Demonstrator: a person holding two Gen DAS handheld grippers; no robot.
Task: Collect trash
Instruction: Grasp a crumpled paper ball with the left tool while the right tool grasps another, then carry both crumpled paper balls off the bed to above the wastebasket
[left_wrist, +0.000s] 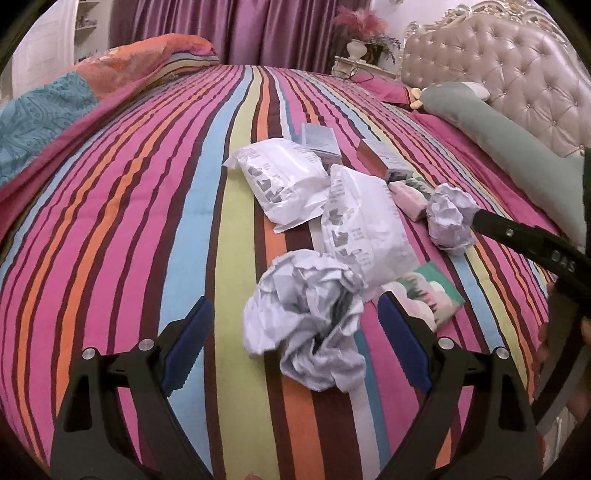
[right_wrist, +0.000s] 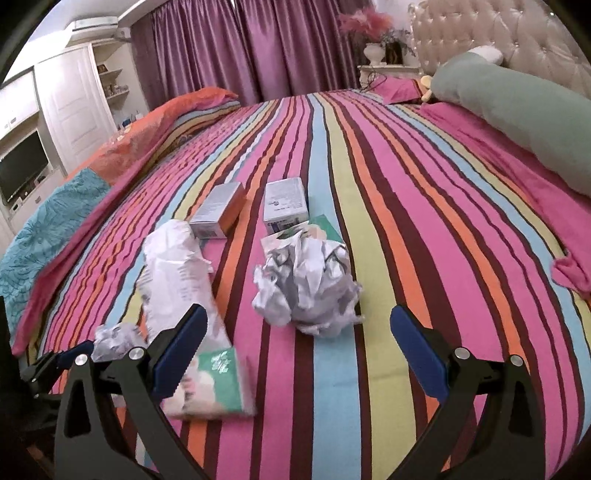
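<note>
Trash lies on a striped bedspread (left_wrist: 147, 184). In the left wrist view a crumpled paper ball (left_wrist: 306, 317) sits between the fingers of my open left gripper (left_wrist: 295, 328). Behind it lie two white plastic mailer bags (left_wrist: 284, 181), two small boxes (left_wrist: 319, 138) and a green tissue pack (left_wrist: 428, 295). A second paper ball (left_wrist: 450, 218) lies by the tip of my right gripper, which enters from the right. In the right wrist view my open right gripper (right_wrist: 299, 343) stands just short of that second ball (right_wrist: 306, 288). The left gripper's blue finger (right_wrist: 75, 350) shows at lower left.
A long green bolster (right_wrist: 517, 99) and a tufted headboard (left_wrist: 517, 70) are on the right. A folded orange and teal quilt (right_wrist: 110, 155) lies along the left. Purple curtains (right_wrist: 240, 48), a nightstand with a vase (left_wrist: 356, 48) and a white cabinet with a TV (right_wrist: 22, 170) stand beyond the bed.
</note>
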